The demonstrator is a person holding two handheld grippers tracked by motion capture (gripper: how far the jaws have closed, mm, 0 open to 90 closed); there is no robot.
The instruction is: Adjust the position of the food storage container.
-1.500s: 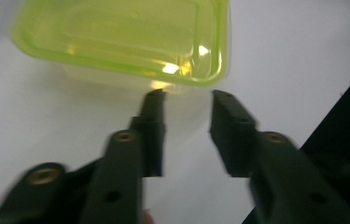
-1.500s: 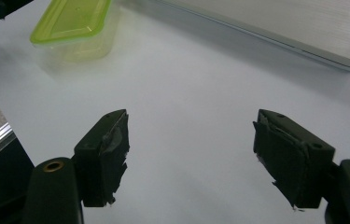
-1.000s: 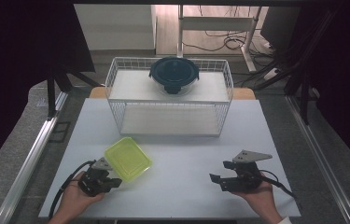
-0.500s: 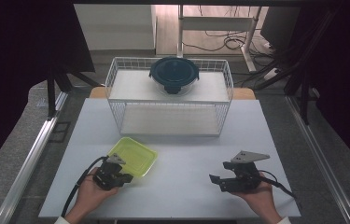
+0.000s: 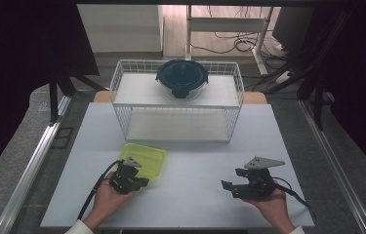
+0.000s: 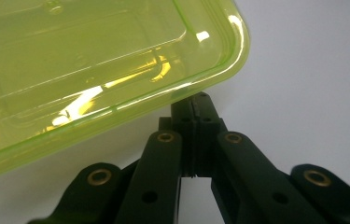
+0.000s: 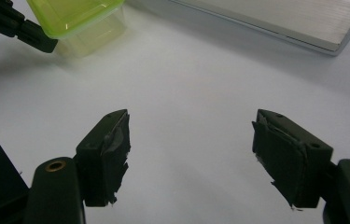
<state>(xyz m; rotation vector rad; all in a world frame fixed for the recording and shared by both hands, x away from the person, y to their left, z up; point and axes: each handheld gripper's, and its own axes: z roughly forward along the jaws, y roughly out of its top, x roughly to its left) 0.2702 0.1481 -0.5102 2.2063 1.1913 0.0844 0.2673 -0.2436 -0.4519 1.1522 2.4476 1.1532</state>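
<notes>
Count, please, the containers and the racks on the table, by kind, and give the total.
Yellow-green plastic container: 1
Round glass container with dark lid: 1
White wire rack: 1
Total: 3

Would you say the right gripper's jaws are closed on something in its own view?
No: the right gripper has its jaws standing wide apart, with bare white table between them.

Left gripper (image 5: 139,181) w/ green container (image 5: 144,158) shifted right, twd table centre.
</notes>
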